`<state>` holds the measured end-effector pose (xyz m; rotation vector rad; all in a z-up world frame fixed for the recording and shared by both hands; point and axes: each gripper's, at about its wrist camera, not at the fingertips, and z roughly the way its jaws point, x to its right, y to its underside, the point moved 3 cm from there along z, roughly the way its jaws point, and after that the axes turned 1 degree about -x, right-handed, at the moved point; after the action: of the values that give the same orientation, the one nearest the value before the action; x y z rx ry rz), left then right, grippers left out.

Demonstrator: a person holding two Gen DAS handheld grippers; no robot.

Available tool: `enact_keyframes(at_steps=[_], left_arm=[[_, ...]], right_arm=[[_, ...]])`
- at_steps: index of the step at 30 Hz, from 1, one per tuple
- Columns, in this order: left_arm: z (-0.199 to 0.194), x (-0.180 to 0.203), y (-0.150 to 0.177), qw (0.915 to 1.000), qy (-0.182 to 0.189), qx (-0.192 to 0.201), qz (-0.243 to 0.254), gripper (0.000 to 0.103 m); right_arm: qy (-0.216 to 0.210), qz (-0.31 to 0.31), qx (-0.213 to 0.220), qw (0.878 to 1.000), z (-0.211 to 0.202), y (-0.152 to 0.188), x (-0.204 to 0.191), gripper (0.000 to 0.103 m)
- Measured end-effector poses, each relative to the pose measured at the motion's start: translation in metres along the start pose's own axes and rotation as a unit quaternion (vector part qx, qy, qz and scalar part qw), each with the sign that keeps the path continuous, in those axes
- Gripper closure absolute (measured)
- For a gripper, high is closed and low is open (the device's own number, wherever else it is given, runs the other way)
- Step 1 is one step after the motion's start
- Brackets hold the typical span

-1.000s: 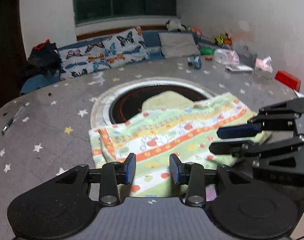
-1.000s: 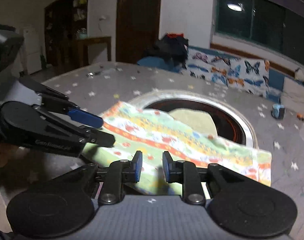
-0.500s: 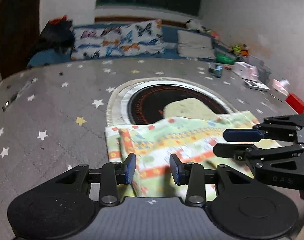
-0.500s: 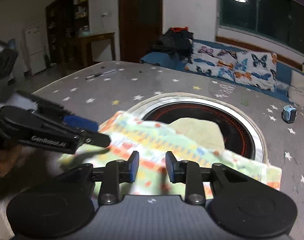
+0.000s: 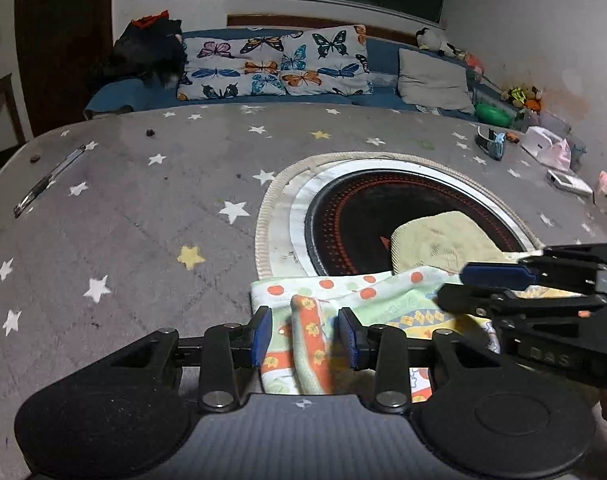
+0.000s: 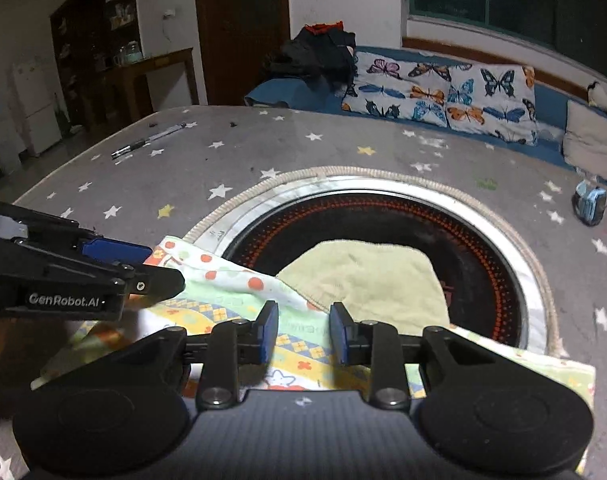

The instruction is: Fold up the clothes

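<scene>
Black left tool [image 5: 305,334], blue pads [image 5: 262,334], silver screws, "GenRobot.AI" lettering

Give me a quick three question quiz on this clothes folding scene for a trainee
1. True or false: the left gripper is shut on the patterned cloth.
2. What lies on the black round cooktop beyond the patterned cloth? A) a pen B) a pale green cloth C) a pillow
3. Fill in: the pen lies on the star-printed ____.

Key:
1. False; its jaws stand apart over a raised fold.
2. B, the pale green cloth.
3. Table cover.
</scene>
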<state>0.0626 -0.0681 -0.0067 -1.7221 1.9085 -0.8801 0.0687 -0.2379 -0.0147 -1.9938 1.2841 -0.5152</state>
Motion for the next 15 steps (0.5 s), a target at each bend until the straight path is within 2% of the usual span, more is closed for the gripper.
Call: enact_keyframes(at_steps=[1,3,5,8,10,15], left_arm=[[-0.004,-0.003,0.0,1.0,0.0,0.002,-0.006,0.062],[-0.011,-0.01,-0.002,0.9998,-0.002,0.004,-0.021,0.052],[-0.017,-0.015,-0.001,0.9993,-0.002,0.003,-0.036,0.049],[-0.024,-0.019,0.002,0.9989,-0.003,0.001,-0.048,0.041],[-0.028,-0.021,0.004,0.9985,-0.003,-0.001,-0.055,0.035],[-0.035,-0.023,0.009,0.9971,-0.004,-0.005,-0.076,0.027]], right_arm=[[-0.003,-0.005,0.005,1.0,-0.007,0.0,-0.003,0.074],[-0.013,-0.022,0.013,1.0,-0.022,0.001,-0.012,0.073],[-0.024,-0.045,0.02,0.998,-0.036,0.005,-0.026,0.062],[-0.039,-0.096,0.027,0.994,-0.054,0.015,-0.053,0.058],[-0.051,-0.128,0.029,0.99,-0.063,0.023,-0.071,0.05],[-0.067,-0.203,0.025,0.977,-0.066,0.045,-0.111,0.049]])
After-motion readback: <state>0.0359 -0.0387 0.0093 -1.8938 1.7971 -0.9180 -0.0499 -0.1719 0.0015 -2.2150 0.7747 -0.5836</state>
